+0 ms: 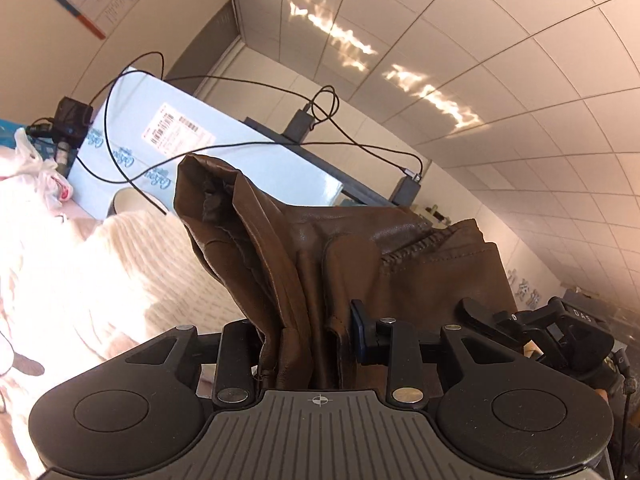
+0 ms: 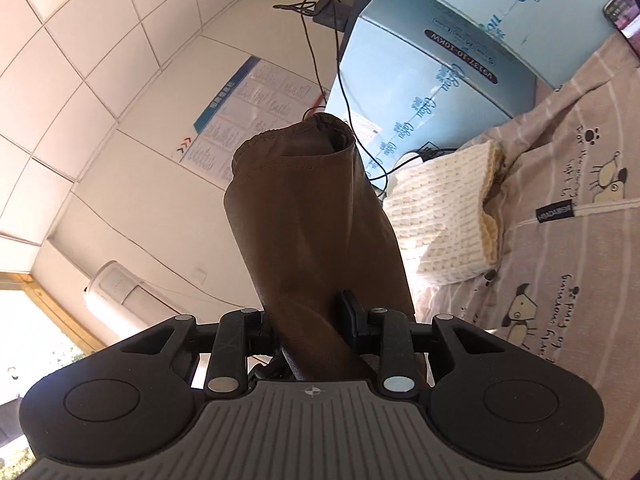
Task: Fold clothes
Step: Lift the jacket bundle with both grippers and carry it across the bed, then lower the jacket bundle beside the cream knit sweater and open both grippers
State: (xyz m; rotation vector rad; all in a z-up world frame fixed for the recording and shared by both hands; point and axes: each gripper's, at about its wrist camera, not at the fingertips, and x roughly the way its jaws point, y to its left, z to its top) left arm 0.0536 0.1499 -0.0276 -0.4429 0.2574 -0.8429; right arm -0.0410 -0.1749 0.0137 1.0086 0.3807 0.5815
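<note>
Leather-look brown fabric fills the middle of both wrist views: one garment (image 1: 320,248), glossy and creased, held up in the air off the bed. In the left wrist view the left gripper (image 1: 308,344) is clamped on a bunched thickness of it, folds stacked side by side between the jaws; from there the cloth rises to 12 o'clock and ends in a rounded, puckered opening at 11 o'clock, while a flatter panel with a stitched seam runs off toward 2 o'clock. The right gripper (image 1: 532,332) shows at 4 o'clock in that view, at the far edge of the panel. In the right wrist view the right gripper (image 2: 308,332) pinches a twisted tube of the same garment (image 2: 308,224), smoother and matte here, which stands up to 12 o'clock and ends in a gathered, elastic-looking hem. Behind it, a cream knit (image 2: 444,216) lies at 3 o'clock on a striped sheet (image 2: 560,240) with cartoon dogs, and a blue box (image 2: 440,48) stands at 1 o'clock.
</note>
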